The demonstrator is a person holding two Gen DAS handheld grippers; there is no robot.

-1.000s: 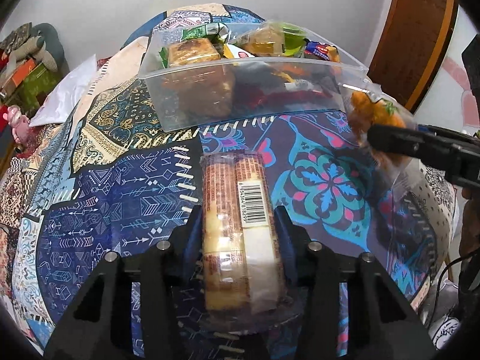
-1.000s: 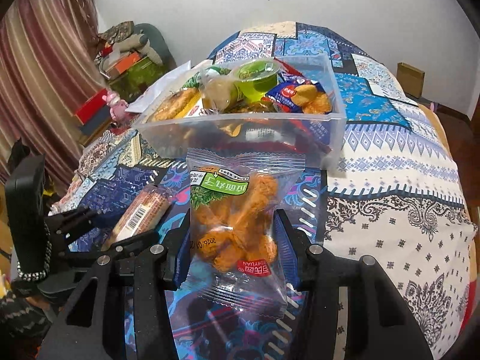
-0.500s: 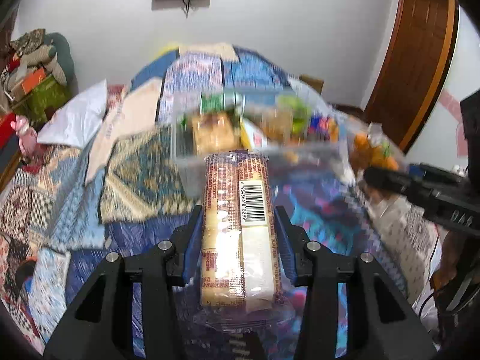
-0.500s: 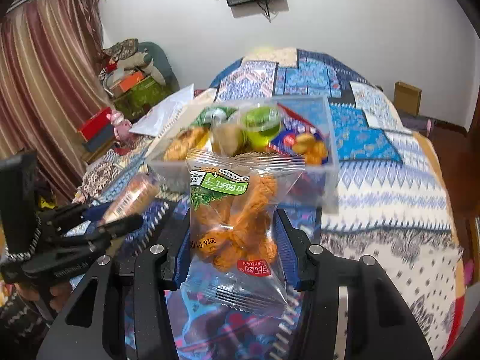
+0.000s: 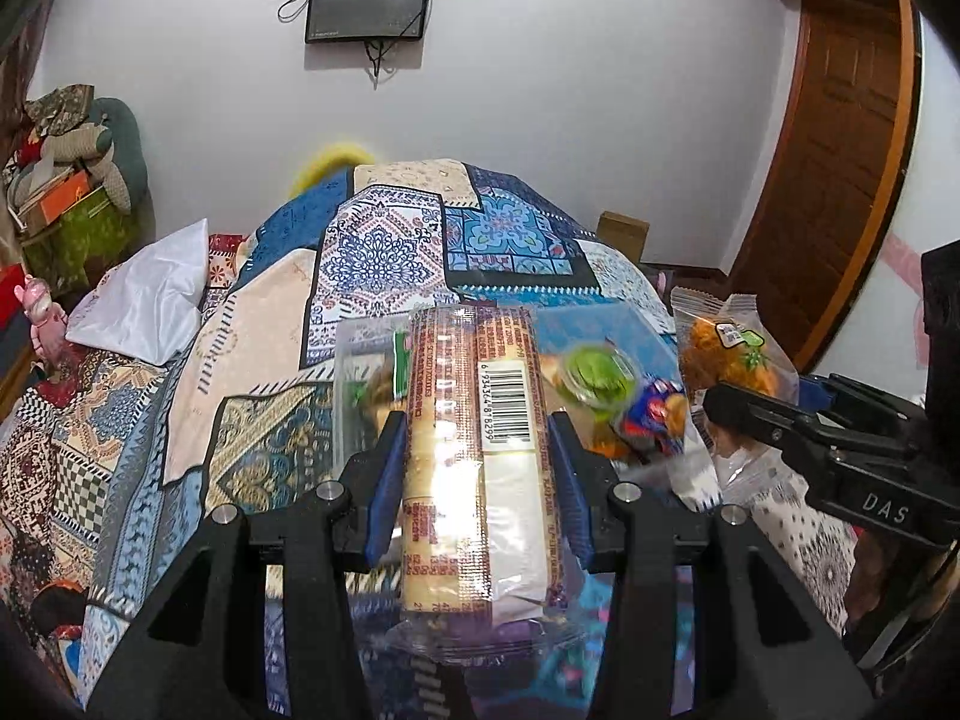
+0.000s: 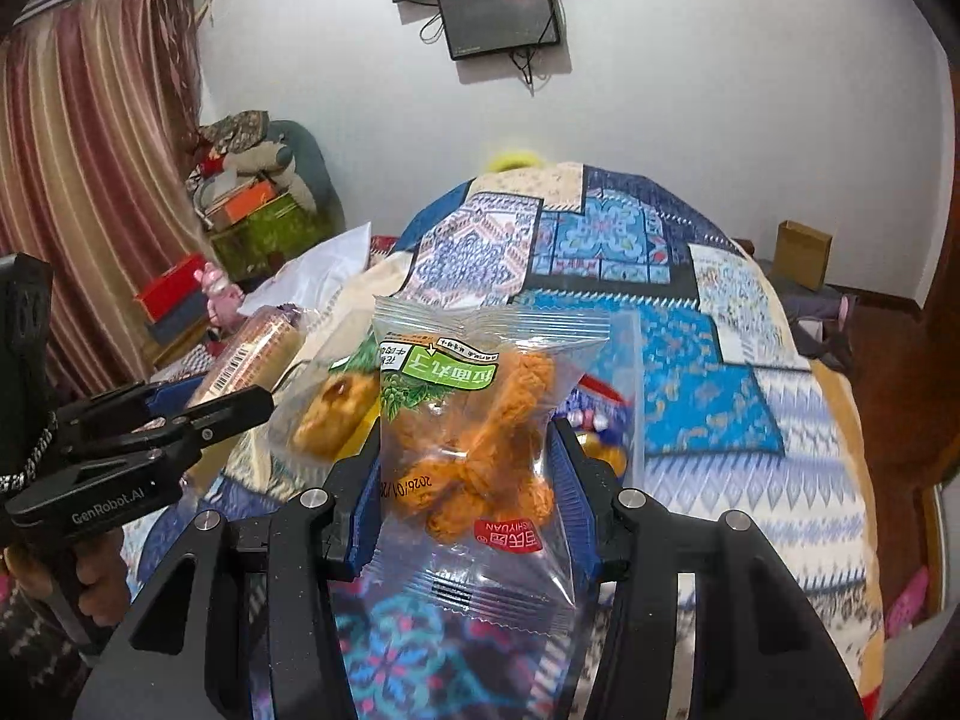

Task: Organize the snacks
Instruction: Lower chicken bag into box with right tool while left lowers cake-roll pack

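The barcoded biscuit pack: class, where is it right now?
In the left wrist view, the barcoded biscuit pack is clamped in the left hand-held gripper, in front of the clear snack bin on the quilt.

The biscuit pack [image 5: 477, 456] is clamped between the left gripper [image 5: 474, 450] fingers, the snack bin [image 5: 360, 372] lying just beyond and below. The crisp bag [image 6: 474, 444] is held in the right gripper [image 6: 468, 462], to the right of the left one, above the bedspread [image 6: 720, 408].

A barcoded biscuit pack [image 5: 480, 456] is clamped in the left gripper [image 5: 477, 468] — the clear snack bin [image 5: 354, 384] is seen behind it.
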